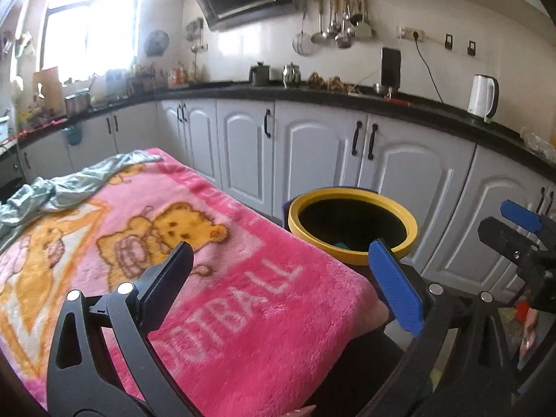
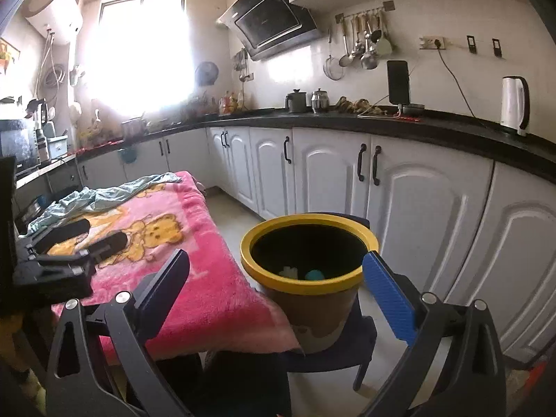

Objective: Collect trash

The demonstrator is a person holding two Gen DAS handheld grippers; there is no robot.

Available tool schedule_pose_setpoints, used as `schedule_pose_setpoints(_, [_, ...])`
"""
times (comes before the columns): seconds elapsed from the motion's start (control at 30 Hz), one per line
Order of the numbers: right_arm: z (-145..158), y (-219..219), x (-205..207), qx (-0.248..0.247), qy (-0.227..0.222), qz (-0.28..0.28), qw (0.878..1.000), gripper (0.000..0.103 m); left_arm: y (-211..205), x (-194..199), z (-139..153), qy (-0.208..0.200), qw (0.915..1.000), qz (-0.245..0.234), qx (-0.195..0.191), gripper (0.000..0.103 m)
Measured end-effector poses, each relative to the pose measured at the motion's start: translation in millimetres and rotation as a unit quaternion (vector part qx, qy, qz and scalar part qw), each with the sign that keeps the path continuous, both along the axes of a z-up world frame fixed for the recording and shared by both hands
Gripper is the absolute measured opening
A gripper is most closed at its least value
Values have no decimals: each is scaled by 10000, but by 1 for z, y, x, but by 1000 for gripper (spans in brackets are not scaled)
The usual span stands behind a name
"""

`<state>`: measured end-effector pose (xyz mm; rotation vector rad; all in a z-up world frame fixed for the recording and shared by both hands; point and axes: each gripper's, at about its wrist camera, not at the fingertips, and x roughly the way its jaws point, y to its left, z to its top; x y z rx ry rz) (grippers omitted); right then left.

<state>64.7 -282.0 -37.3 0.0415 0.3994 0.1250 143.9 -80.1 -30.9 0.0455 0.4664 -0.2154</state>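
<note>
A brown bin with a yellow rim [image 2: 309, 285] stands on a dark stool right of the table; it also shows in the left wrist view [image 1: 351, 257]. Inside lie a white crumpled piece [image 2: 289, 272] and a blue piece [image 2: 313, 274]. My right gripper [image 2: 278, 281] is open and empty, hovering just in front of the bin. My left gripper [image 1: 281, 278] is open and empty above the pink blanket [image 1: 215, 299], near the table's right edge. The left gripper also shows in the right wrist view [image 2: 90, 234], and the right gripper in the left wrist view [image 1: 514, 226].
A light green cloth [image 2: 97, 198] lies crumpled at the table's far end. White cabinets with a black countertop [image 2: 399, 121] run behind and to the right, carrying a white kettle [image 2: 514, 106], a phone and pots. Bare floor [image 2: 229, 205] lies between table and cabinets.
</note>
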Motion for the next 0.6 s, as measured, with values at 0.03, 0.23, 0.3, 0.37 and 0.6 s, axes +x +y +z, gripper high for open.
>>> schedule_pose_setpoints(0.03, [-3,2,-3,-29,18,8,10000,97,1,-4,1,-35,10000,22,-26,93])
schedule_pose_setpoints(0.23, [-8,15,-9,-92,66,183,9998,97,6,-24,2,-185,9995,2,-252,93])
schedule_pose_setpoints(0.3, [-6,17,-11,-120,-11,186,9998,97,6,-25,2,-198,9995,19,-239,93])
schedule_pose_setpoints(0.37, [-5,18,-12,-130,-38,202,9997,97,7,-28,4,-238,9994,13,-237,93])
schedule_pose_setpoints(0.6, [-6,16,-8,-105,10,167,9998,97,6,-30,4,-238,9994,-56,-257,93])
